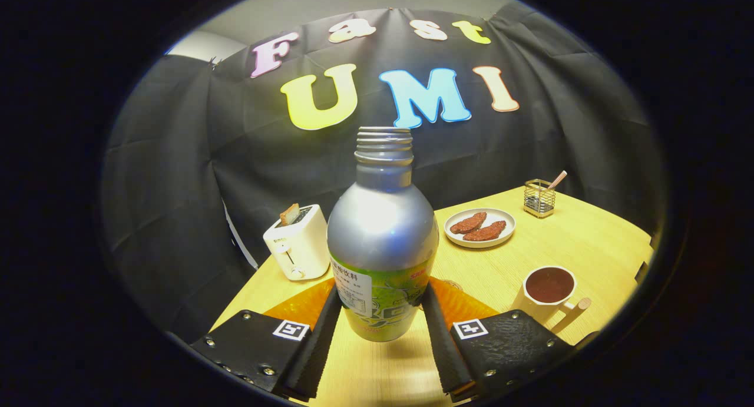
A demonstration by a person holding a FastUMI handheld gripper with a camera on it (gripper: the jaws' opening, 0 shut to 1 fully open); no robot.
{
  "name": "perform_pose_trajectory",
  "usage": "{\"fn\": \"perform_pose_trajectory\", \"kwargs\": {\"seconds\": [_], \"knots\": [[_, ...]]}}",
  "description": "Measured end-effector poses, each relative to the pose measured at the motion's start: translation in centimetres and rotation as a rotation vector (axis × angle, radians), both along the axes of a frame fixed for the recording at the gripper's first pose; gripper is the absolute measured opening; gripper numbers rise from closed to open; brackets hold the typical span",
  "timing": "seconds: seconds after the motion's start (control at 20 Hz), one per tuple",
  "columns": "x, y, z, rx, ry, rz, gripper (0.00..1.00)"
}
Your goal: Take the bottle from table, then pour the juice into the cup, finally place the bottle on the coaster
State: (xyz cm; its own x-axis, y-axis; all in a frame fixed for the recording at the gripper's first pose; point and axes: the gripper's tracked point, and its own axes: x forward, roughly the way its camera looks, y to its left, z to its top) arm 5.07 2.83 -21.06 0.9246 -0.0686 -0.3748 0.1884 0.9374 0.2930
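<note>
A silver metal bottle (382, 236) with a green label and an open threaded neck stands upright between my fingers, its base lifted slightly above the wooden table (589, 242). My gripper (382, 313) is shut on the bottle's lower body, one finger (321, 342) pressing each side. An orange coaster (300, 305) lies on the table just behind the bottle, showing on both sides of it. A white cup (549, 289) with a wooden handle holds dark liquid, to the right of the fingers.
A white toaster (297, 249) with a slice of bread stands behind and to the left. A white plate (480, 227) with two brown pieces of food sits beyond the bottle to the right. A wire holder (539, 198) stands at the table's far corner.
</note>
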Motion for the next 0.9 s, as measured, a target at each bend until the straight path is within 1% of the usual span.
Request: {"fn": "perform_pose_trajectory", "kwargs": {"seconds": [0.25,0.45,0.75,0.9], "knots": [[-0.3,-1.7,0.1,0.058,-0.002,-0.027,0.74],[-0.8,-2.8,-0.4,0.135,0.004,-0.052,0.74],[-1.4,-5.2,-0.9,0.215,0.007,-0.11,0.74],[-1.6,-6.3,-1.4,0.275,0.002,-0.141,0.74]]}}
